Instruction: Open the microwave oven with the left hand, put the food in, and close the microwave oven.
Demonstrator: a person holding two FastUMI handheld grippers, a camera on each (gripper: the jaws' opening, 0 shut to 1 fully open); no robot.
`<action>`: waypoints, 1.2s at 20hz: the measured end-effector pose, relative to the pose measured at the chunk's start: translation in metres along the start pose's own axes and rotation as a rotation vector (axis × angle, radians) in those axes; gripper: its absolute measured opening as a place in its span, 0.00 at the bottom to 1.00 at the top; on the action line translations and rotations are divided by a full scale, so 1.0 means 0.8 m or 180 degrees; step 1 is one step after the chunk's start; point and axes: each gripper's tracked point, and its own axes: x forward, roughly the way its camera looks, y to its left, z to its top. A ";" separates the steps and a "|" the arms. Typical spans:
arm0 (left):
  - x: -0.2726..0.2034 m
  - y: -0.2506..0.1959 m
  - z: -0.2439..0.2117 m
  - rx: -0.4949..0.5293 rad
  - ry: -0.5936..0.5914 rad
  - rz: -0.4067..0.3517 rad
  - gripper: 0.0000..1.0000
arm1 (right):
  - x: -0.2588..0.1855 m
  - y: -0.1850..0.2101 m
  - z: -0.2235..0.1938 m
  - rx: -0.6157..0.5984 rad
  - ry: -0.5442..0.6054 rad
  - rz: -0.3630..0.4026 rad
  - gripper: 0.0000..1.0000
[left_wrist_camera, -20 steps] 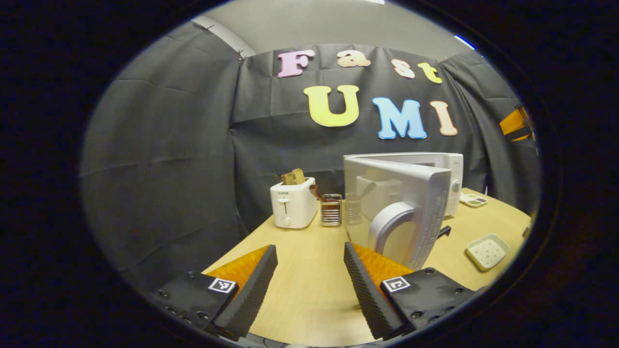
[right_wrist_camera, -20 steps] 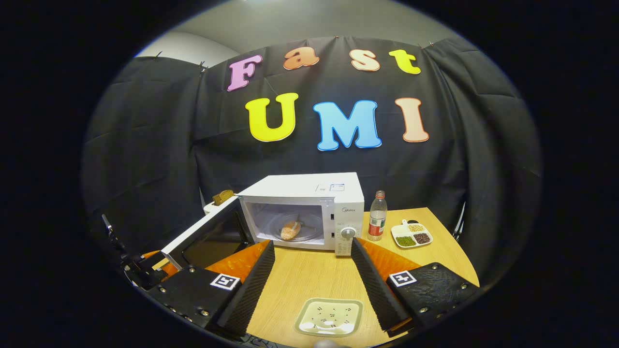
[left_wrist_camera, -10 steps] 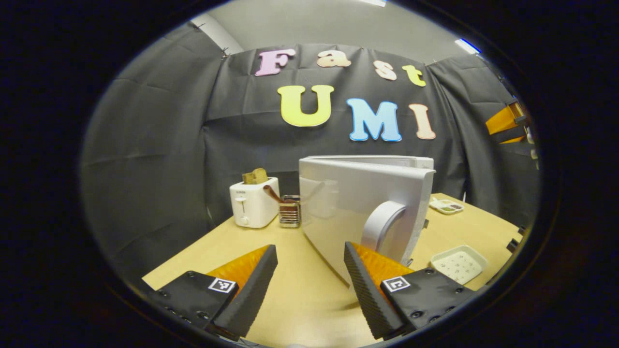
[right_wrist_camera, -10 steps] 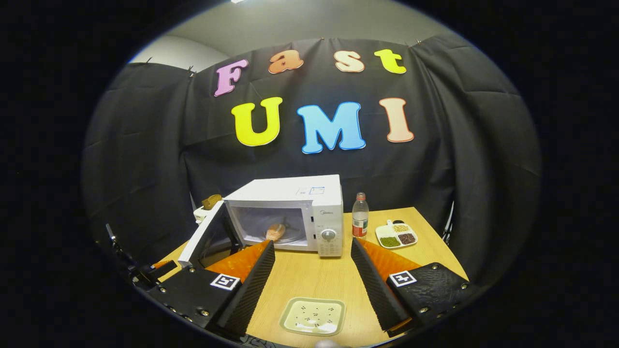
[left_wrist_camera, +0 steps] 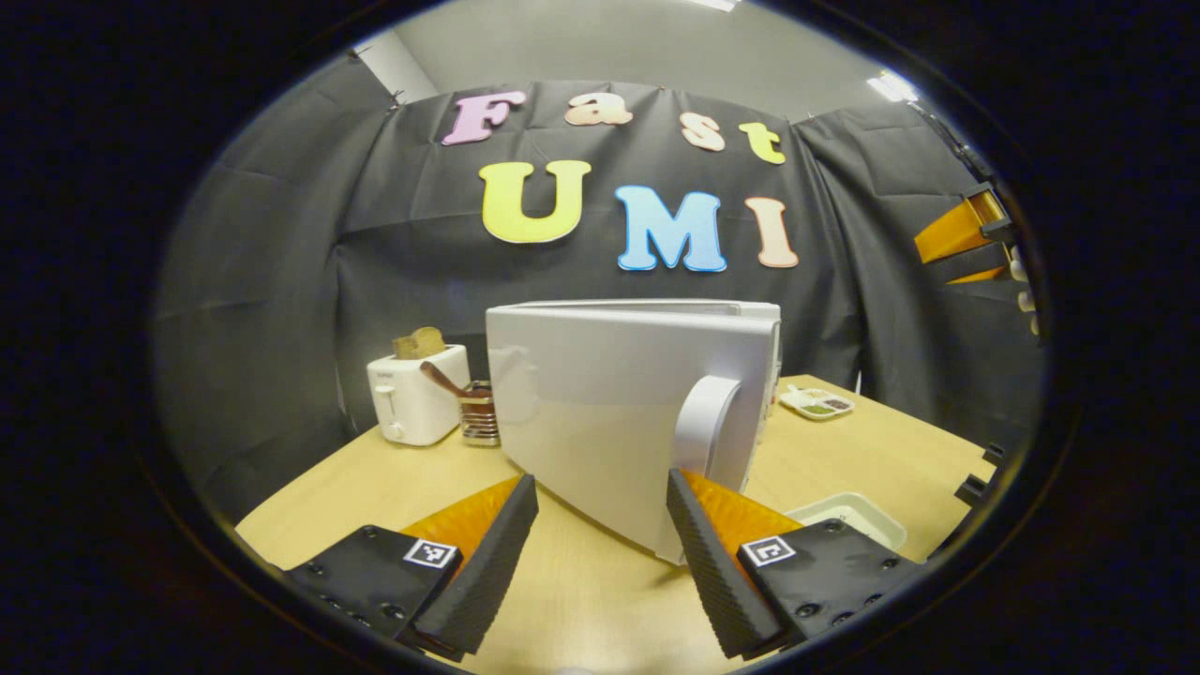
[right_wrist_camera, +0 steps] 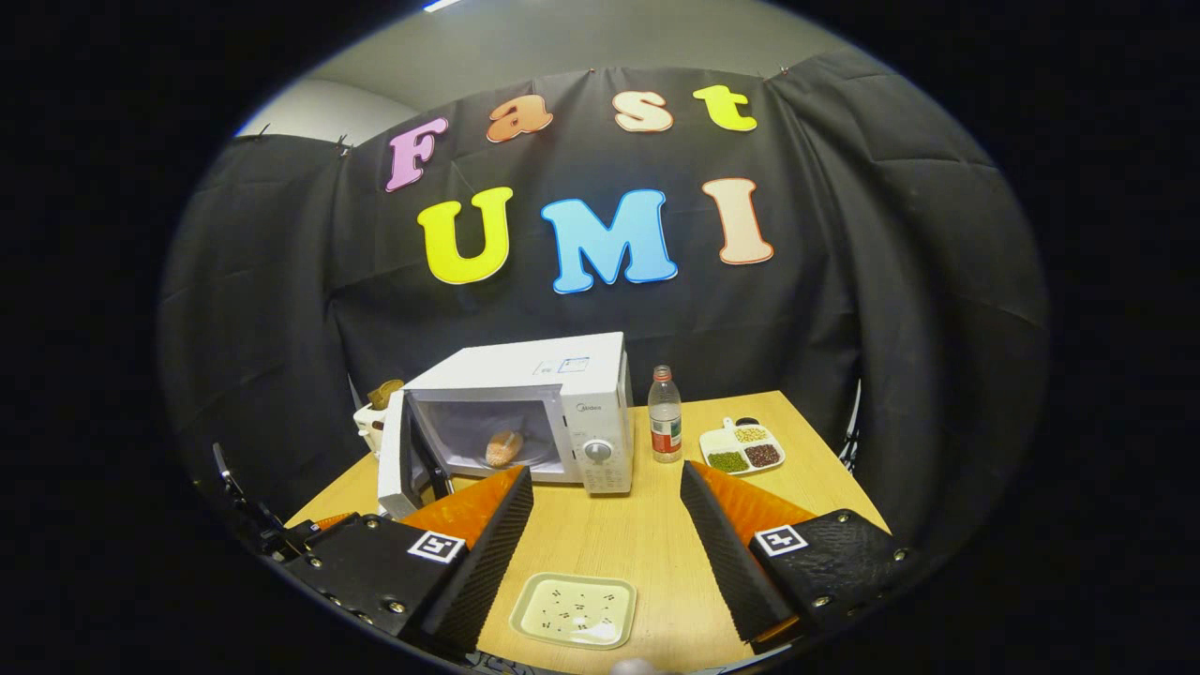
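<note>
Left claw (left_wrist_camera: 600,544) spread, empty, its right finger apparently against the microwave door (left_wrist_camera: 619,412), though contact is unclear; right claw (right_wrist_camera: 605,544) spread above the counter (right_wrist_camera: 647,553); food (right_wrist_camera: 503,447) lies inside the microwave (right_wrist_camera: 534,403).

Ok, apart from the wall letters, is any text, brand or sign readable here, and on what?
Nothing can be quoted.
Brand mark on the microwave oven: too small to read.
Sticker on its top: too small.
Label on the water bottle: blurred.
Brand mark on the toaster: too small.
</note>
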 end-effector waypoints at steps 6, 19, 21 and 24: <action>0.044 -0.056 0.016 0.0015 -0.0064 -0.0208 0.94 | 0.009 -0.032 0.001 0.0069 0.0048 -0.0063 0.96; 0.169 -0.129 0.025 0.0081 -0.0043 -0.0383 0.94 | 0.048 -0.090 0.004 0.0214 0.0140 -0.0195 0.96; 0.186 -0.136 0.025 0.0079 -0.0029 -0.0381 0.95 | 0.054 -0.099 0.004 0.0246 0.0154 -0.0210 0.96; 0.210 -0.143 0.025 0.0101 -0.0021 -0.0358 0.94 | 0.061 -0.109 0.007 0.0266 0.0162 -0.0231 0.96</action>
